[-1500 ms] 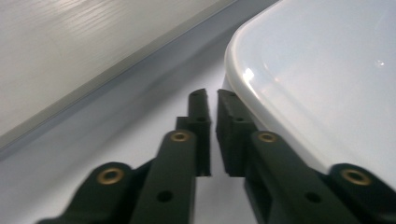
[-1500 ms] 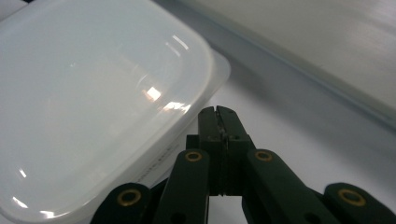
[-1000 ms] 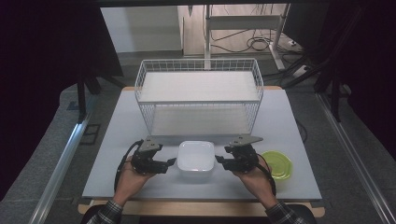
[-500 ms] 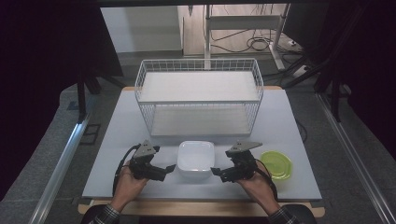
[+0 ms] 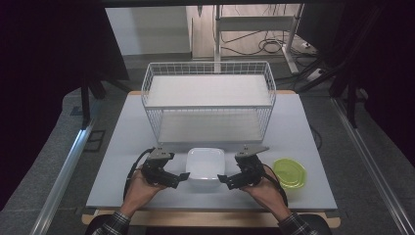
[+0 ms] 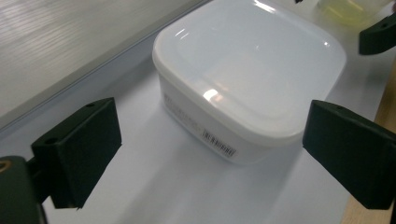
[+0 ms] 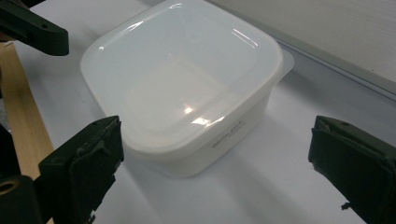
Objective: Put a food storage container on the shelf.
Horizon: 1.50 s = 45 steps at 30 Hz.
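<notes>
White container (image 5: 205, 165): glossy translucent plastic, smooth lid; basket (image 5: 208, 103): white-coated wire; table (image 5: 313, 147): matt pale sheet with wooden front edge; green lid (image 5: 289, 173): clear glossy plastic; gripper pads (image 6: 77, 151): matt black plastic.

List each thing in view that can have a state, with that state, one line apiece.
White plastic container: lid on, upright on the table, nothing gripping it.
Left gripper: fingers open, just widened, apart from the container.
Right gripper: fingers open, just widened, apart from the container.
Green lid: lying flat on the table.
White wire rack: upright, both shelves bare.
</notes>
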Each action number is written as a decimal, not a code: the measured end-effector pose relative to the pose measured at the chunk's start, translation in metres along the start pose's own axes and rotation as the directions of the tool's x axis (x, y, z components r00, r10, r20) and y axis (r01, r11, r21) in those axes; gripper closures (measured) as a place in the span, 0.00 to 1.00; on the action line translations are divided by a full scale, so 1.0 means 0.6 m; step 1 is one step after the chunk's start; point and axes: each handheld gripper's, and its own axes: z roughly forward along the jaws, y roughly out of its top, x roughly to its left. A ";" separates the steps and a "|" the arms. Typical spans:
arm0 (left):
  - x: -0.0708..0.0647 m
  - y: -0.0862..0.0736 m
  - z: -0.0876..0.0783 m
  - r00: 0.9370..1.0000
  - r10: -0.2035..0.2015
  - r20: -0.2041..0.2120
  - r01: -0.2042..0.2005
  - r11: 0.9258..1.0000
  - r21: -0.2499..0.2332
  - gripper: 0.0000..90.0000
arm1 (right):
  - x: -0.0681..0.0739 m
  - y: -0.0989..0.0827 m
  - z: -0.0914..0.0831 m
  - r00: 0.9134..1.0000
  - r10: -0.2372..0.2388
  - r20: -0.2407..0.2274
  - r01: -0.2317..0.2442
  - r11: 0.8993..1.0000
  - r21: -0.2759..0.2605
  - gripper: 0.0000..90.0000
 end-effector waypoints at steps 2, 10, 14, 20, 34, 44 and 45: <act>0.001 0.003 0.002 1.000 -0.003 0.007 0.003 1.000 -0.003 0.07 | 0.000 0.002 0.003 1.000 0.002 0.000 -0.002 1.000 -0.001 0.03; 0.015 0.019 0.032 0.996 -0.046 0.073 0.046 0.999 -0.002 0.15 | -0.012 0.024 0.012 0.998 0.062 -0.025 -0.062 0.998 -0.007 0.19; 0.018 0.017 0.047 0.992 -0.062 0.113 0.060 0.998 0.023 0.13 | -0.018 0.025 0.026 0.996 0.081 -0.042 -0.081 0.997 0.011 0.21; 0.022 0.013 0.056 0.972 -0.121 0.201 0.114 0.992 0.044 0.14 | -0.023 0.025 0.038 0.985 0.133 -0.111 -0.129 0.991 0.044 0.25; -0.013 0.008 0.012 0.986 -0.148 0.078 0.147 0.989 0.022 0.55 | -0.017 0.014 -0.001 0.956 0.272 -0.106 -0.269 0.962 0.042 0.69; -0.018 0.012 0.003 0.979 -0.200 -0.028 0.199 0.979 -0.048 0.86 | -0.012 0.015 -0.015 0.971 0.239 -0.032 -0.240 0.968 -0.066 0.88; -0.017 0.012 0.004 0.979 -0.202 -0.031 0.201 0.978 -0.048 0.86 | -0.009 0.016 -0.014 0.975 0.223 -0.020 -0.224 0.972 -0.069 0.88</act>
